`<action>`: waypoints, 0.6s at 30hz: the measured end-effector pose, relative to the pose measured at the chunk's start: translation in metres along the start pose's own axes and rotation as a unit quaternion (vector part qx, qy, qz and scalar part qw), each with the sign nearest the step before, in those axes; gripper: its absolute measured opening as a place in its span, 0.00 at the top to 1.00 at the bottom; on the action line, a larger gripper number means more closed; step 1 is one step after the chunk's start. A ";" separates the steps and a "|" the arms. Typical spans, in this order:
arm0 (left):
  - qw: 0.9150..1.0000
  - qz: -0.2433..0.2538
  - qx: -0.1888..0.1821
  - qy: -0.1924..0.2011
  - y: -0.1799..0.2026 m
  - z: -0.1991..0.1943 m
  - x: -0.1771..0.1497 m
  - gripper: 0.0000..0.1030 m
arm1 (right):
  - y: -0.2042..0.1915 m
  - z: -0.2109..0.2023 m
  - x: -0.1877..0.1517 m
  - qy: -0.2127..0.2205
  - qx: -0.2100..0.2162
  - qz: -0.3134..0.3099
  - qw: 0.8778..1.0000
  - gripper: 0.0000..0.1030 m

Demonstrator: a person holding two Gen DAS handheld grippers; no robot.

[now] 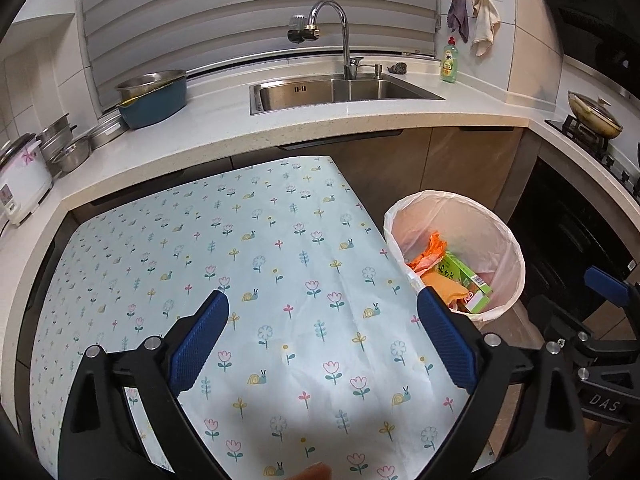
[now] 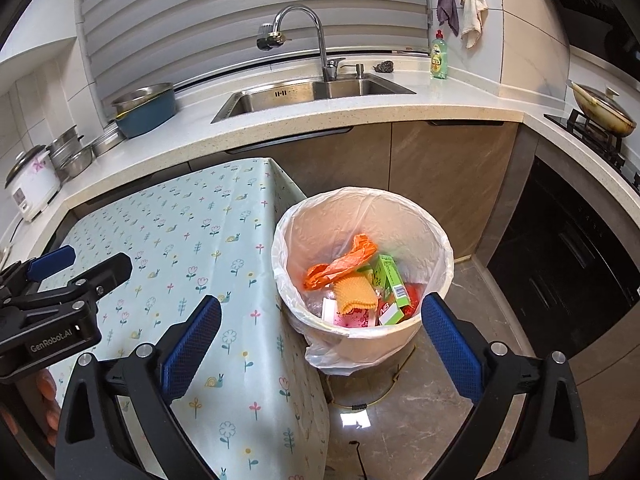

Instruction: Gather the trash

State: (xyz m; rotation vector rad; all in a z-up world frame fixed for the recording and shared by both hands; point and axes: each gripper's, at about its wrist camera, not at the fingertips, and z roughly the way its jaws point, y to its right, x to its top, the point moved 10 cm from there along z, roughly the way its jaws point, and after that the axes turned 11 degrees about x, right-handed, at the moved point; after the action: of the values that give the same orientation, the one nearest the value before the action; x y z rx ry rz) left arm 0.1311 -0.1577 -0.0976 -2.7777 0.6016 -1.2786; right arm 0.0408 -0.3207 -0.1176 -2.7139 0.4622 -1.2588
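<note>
A white trash bin (image 2: 436,240) lined with a thin plastic bag stands on the floor beside the table. Inside lie an orange plastic bag (image 2: 340,264), a yellow sponge cloth (image 2: 354,294), a green box (image 2: 390,280) and pink and red packets. The bin also shows in the left wrist view (image 1: 508,240). My left gripper (image 1: 322,312) is open and empty above the flowered tablecloth (image 1: 240,264). My right gripper (image 2: 320,316) is open and empty, above the bin's near rim and the table's right edge. The left gripper also appears in the right wrist view (image 2: 60,276).
A kitchen counter (image 1: 320,124) with a steel sink (image 1: 340,92) and tap runs behind the table. Pots, bowls and a rice cooker (image 1: 20,180) stand at the left. A stove with a lidded pan (image 2: 604,110) is at the right. A cable lies on the floor (image 2: 360,404).
</note>
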 end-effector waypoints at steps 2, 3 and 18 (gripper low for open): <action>1.000 0.001 0.003 -0.001 0.000 0.000 -0.001 0.12 | -0.002 0.000 -0.001 -0.001 -0.001 -0.003 1.000 0.06; 1.000 0.000 0.003 -0.001 0.000 -0.001 -0.002 0.12 | -0.003 -0.001 -0.001 -0.002 -0.001 -0.006 1.000 0.06; 1.000 0.004 0.011 0.004 0.004 -0.006 -0.005 0.12 | -0.010 -0.002 -0.003 -0.004 -0.002 -0.020 1.000 0.06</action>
State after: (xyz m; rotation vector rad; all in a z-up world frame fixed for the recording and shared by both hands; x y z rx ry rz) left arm 0.1225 -0.1590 -0.0982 -2.7519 0.5939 -1.2876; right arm 0.0396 -0.3102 -0.1156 -2.7441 0.4122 -1.2570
